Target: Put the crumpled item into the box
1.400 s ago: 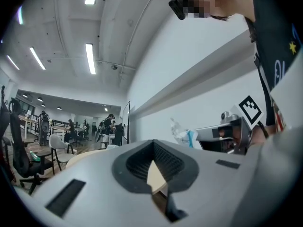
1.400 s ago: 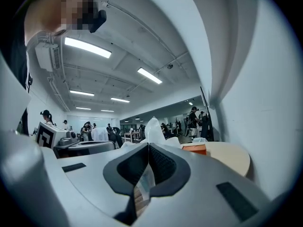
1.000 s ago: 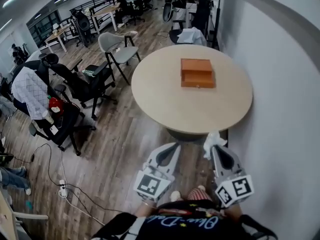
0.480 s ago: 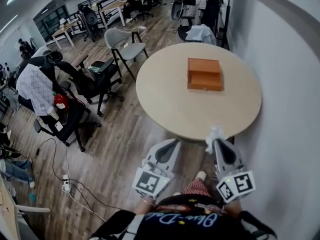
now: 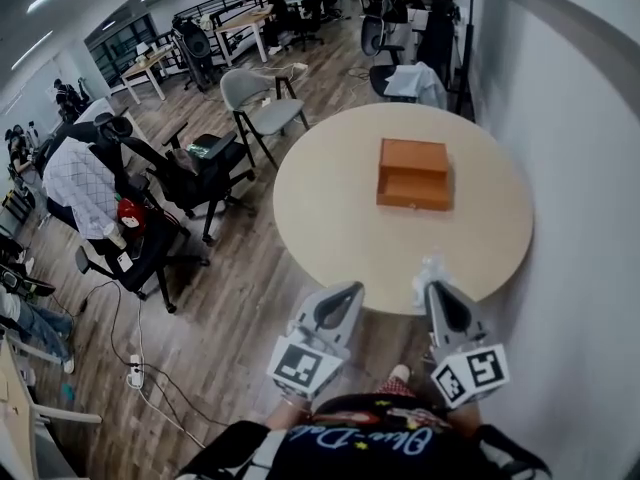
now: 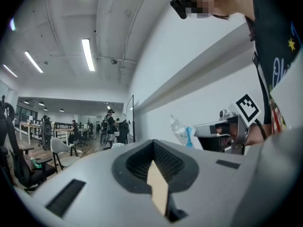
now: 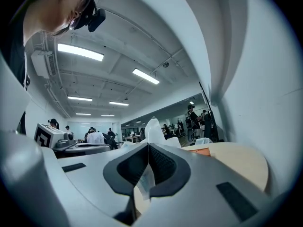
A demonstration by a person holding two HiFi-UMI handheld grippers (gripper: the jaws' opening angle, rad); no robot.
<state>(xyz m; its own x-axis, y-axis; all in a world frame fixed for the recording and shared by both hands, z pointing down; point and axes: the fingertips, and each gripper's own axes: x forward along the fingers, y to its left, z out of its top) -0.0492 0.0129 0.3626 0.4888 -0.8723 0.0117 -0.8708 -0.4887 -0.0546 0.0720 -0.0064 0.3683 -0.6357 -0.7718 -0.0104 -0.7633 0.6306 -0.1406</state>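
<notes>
Head view puts both tools low, close to the person's body and short of the round pale-beige table (image 5: 330, 218). The flat, rectangular orange-brown box (image 5: 414, 173) lies well beyond them on the table's far half. The right gripper (image 5: 434, 290) is clamped on the crumpled white item (image 5: 430, 271), which sticks up past its tips as a thin, creased tuft. In the right gripper view the ribbed dark pads (image 7: 163, 162) meet on a flattened fold of it, with the loose peak (image 7: 154, 129) standing above. It looks light and crinkly, partly translucent with a bluish patch, and whether it is film or paper I cannot tell. The left gripper (image 5: 350, 290) is pressed together on nothing; only a tan sliver shows through the slit of its ribbed jaws. The step in hand looks like the carry. It would go best with a firm pinch, since so slight a thing could slip or spring out, and with the tips brought right over the box before letting go. The box looks smooth and hard-edged, with a stepped front, and whether its top is open cannot be judged from here.
</notes>
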